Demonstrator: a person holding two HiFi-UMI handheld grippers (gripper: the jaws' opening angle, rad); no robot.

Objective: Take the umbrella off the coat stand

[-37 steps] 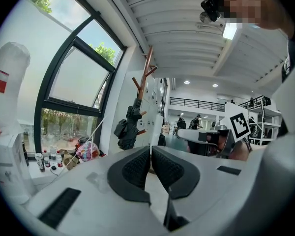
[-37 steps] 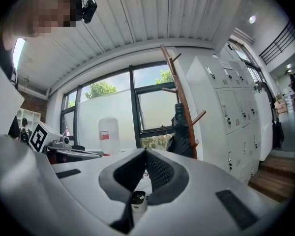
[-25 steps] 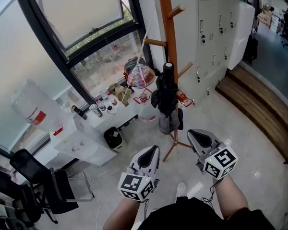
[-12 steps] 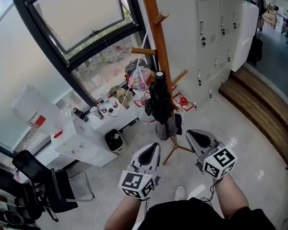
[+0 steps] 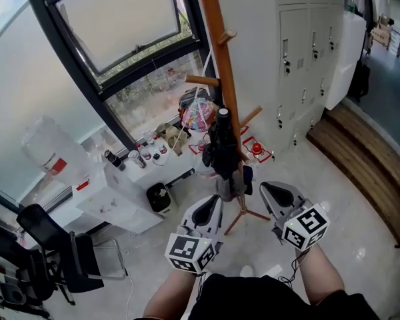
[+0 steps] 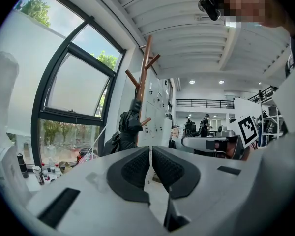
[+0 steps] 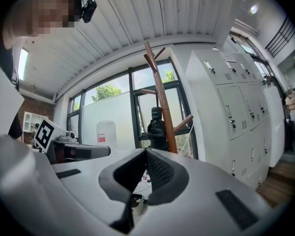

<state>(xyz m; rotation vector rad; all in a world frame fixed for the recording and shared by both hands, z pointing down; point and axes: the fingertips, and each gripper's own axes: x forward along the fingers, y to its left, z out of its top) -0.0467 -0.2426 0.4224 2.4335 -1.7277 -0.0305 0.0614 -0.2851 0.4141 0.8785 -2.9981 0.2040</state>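
1. The black folded umbrella [image 5: 225,153] hangs on the tall brown wooden coat stand [image 5: 217,72]. It sits close against the near side of the pole, below the upper pegs.
2. Its long axis is upright, parallel to the pole, with the rounded handle end on top and the bunched fabric beneath.
3. The left gripper [image 6: 150,150] has its jaws closed together with nothing between them. The right gripper [image 7: 146,154] is closed and empty too.
4. Both grippers point level toward the stand and touch nothing. The umbrella lies ahead of them, between their two lines.
5. In the head view the left gripper seems slightly nearer. In the right gripper view the umbrella stands almost straight over the jaws.
6. Whichever gripper goes in would probably need to open first, then close across the upright bundle from the side.
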